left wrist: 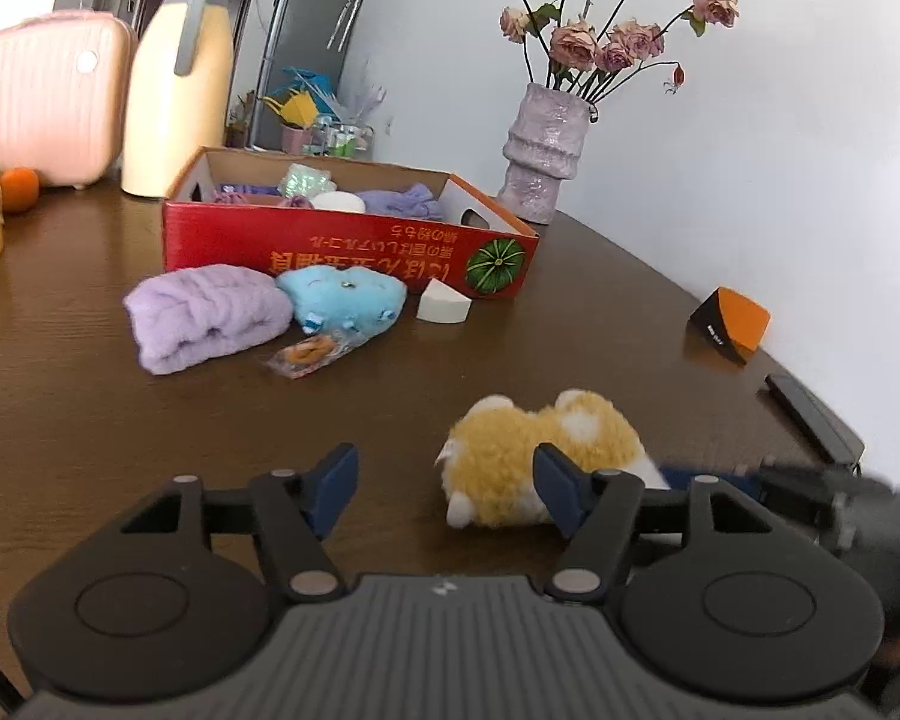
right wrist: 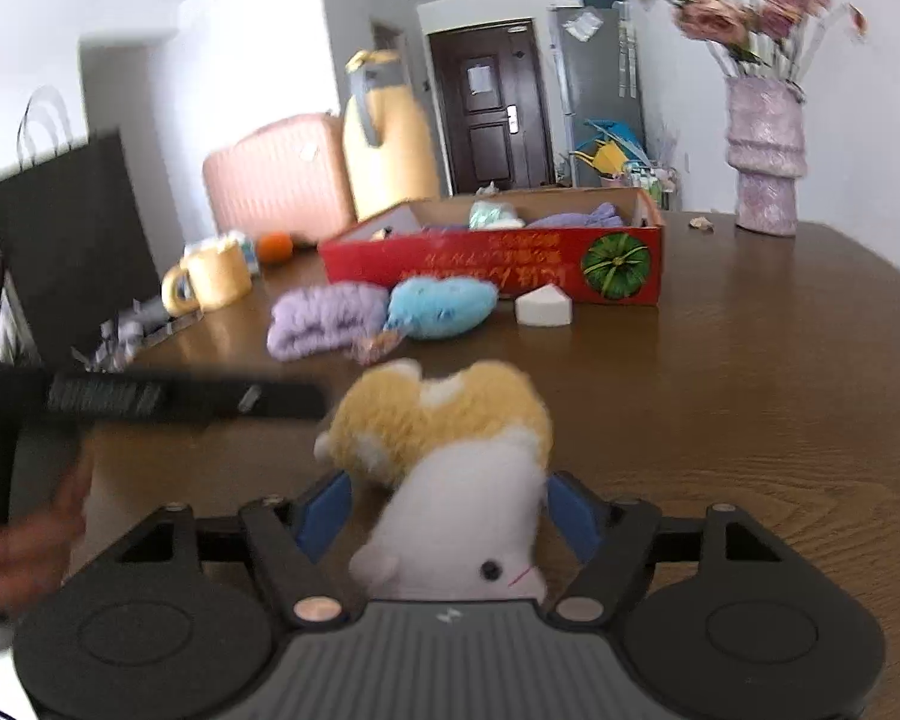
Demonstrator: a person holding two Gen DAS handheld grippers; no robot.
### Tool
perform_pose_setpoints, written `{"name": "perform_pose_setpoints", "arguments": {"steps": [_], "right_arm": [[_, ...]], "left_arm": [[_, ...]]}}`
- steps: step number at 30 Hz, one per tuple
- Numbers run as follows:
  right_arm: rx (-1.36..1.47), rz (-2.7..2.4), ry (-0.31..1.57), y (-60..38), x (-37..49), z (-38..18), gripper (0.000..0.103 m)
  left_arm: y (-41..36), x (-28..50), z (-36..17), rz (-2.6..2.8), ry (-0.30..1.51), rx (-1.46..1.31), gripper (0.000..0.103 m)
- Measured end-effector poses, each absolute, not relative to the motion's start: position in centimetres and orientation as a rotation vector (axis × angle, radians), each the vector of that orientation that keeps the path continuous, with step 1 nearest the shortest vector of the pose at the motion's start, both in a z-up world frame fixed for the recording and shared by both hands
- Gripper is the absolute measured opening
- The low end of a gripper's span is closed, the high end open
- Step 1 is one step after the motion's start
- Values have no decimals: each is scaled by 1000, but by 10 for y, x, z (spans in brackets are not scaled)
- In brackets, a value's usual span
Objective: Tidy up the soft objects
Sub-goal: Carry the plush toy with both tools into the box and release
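A tan and white plush hamster (right wrist: 444, 420) lies on the brown table (right wrist: 720, 420) between the fingers of my right gripper (right wrist: 450, 516). The jaws stand apart and the blue pads do not press on it. My left gripper (left wrist: 444, 489) is open; the same plush (left wrist: 510, 450) lies by its right finger, and nothing is gripped. Further back lie a folded purple towel (left wrist: 204, 315), a blue plush (left wrist: 342, 300), a white sponge wedge (left wrist: 443, 302) and a wrapped snack (left wrist: 306, 354). Behind them stands a red cardboard box (left wrist: 354, 240) holding purple cloths and other soft items.
A lilac vase (left wrist: 543, 150) of dried roses stands at the back right. A yellow jug (left wrist: 177, 84), a pink case (left wrist: 42, 96), an orange (left wrist: 18, 187) and a yellow mug (right wrist: 216, 276) are at the back left. An orange-black box (left wrist: 729, 324) and a black slab (left wrist: 810, 414) sit near the right edge.
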State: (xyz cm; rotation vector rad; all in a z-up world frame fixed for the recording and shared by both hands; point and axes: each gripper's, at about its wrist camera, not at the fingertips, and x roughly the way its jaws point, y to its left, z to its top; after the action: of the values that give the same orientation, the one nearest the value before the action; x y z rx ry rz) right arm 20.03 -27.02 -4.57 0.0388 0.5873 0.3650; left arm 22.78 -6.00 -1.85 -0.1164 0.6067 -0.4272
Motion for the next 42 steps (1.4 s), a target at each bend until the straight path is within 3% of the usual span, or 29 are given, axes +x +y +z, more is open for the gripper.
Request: {"name": "perform_pose_setpoints", "arguments": {"steps": [7,10,13,21,25,29,36,42], "right_arm": [[51,313,588,-280,196,-51,71],[84,311,597,-287,199,-52,54],[83,322,592,-288,201,-52,51],[89,342,487,-294,246,-12,47],[78,331,435,-306,322,22,46],[123,292,513,-316,424,29,45],[-16,154,638,-292,525,-4,44],[-216,72,636,-261,526,-25,50]], "left_arm": [[-70,255,-25,-510,630,-169,66],[-72,260,-34,-535,658,-206,56],[-71,264,-39,-568,674,-248,47],[-70,287,-18,-572,637,-266,45],[-76,342,26,-587,558,-281,44],[-99,441,54,-559,597,-260,44],[-132,584,24,-451,779,-265,42],[-147,601,4,-416,797,-158,51]]}}
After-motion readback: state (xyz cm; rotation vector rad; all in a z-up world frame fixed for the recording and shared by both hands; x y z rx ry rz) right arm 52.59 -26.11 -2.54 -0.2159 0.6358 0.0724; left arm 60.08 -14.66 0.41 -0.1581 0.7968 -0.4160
